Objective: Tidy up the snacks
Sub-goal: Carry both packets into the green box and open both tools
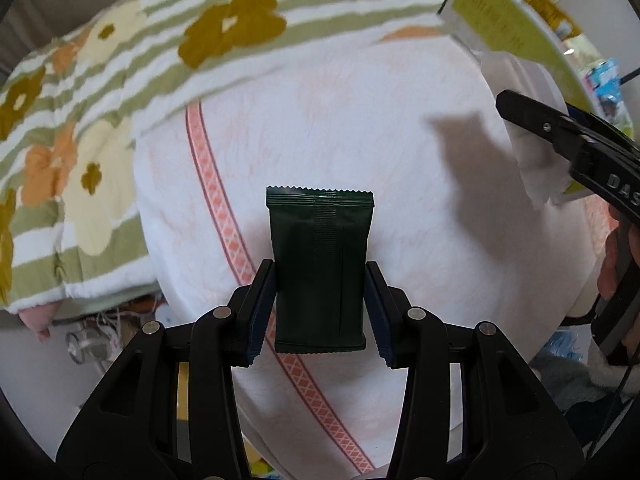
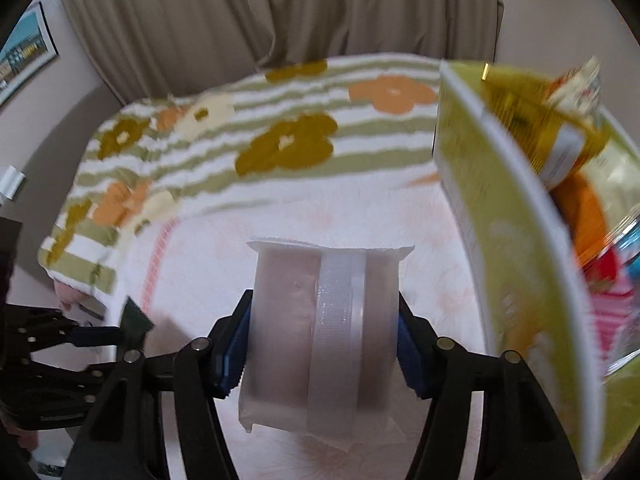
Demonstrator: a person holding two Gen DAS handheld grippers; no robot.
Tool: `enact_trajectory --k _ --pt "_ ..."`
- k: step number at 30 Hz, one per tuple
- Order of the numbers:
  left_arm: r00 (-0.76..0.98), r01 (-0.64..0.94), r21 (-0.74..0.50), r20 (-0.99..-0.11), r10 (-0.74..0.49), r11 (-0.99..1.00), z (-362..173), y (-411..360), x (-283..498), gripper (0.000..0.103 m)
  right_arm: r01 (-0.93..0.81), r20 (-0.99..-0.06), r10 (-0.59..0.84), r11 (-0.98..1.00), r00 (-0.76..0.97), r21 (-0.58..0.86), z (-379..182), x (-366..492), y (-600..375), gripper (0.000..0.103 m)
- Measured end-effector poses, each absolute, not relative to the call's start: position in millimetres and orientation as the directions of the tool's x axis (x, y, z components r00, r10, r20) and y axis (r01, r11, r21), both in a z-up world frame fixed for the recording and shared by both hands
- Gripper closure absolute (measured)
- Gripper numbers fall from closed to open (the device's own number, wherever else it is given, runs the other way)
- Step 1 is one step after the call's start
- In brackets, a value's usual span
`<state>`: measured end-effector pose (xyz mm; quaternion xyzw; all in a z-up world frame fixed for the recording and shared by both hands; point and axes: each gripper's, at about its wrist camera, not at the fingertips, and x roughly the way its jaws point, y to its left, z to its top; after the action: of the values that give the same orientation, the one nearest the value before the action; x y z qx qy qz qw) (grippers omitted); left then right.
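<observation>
Snacks sit in both grippers. From the left wrist, the left gripper (image 1: 320, 308) pinches a dark green packet (image 1: 320, 268), long way pointing out, above the white cloth (image 1: 360, 140). From the right wrist, the right gripper (image 2: 322, 350) squeezes a clear packet (image 2: 320, 332). The yellow-green box (image 2: 516, 240) stands just to its right, nearer this hand.

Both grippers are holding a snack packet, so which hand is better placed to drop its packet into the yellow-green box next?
Right, probably. The right gripper holds its translucent packet right beside the yellow-green box; the left gripper, with the dark green packet, sits farther away.
</observation>
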<state>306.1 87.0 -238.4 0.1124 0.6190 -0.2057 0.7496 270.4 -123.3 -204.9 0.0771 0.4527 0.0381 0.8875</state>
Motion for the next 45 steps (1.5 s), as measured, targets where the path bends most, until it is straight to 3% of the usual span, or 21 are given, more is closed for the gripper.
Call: enact_trajectory --k 10,20,35,36,38,39,45 --pt "0.257 0.528 -0.127 -0.918 -0.301 0.84 -158.9 31.4 312.8 0.063 0.022 -0.719 0.133 0.979 0.682 0.203 -116.2 240.7 -161.3 0.045" --pt "0.357 0.519 -0.163 -0.851 -0.386 0.839 -95.7 -83.6 303.4 0.063 -0.03 -0.681 0.161 0.979 0.714 0.2 -73.5 221.5 -258.0 0.045" --pt "0.337 0.397 -0.254 -0.853 -0.398 0.882 -125.4 -229.6 287.0 0.063 -0.096 -0.722 0.212 0.975 0.658 0.2 -81.3 225.5 -385.0 0.045" --pt "0.347 0.392 -0.248 -0.852 -0.392 0.886 -126.7 -234.6 283.6 0.061 -0.097 -0.723 0.221 0.973 0.655 0.209 -83.5 225.1 -388.1 0.045" --pt "0.358 0.392 -0.243 -0.848 -0.39 0.887 -128.8 -237.4 278.4 0.036 -0.102 -0.722 0.232 0.97 0.652 0.219 -87.4 224.3 -392.4 0.045" --pt "0.382 0.384 -0.225 -0.844 -0.377 0.895 -129.4 -236.7 275.3 0.004 -0.104 -0.72 0.236 0.969 0.652 0.224 -89.3 223.9 -393.6 0.045" --pt "0.466 0.343 -0.162 -0.826 -0.317 0.925 -128.0 -217.0 265.6 0.001 -0.106 -0.711 0.253 0.964 0.657 0.245 -100.4 221.8 -393.2 0.045"
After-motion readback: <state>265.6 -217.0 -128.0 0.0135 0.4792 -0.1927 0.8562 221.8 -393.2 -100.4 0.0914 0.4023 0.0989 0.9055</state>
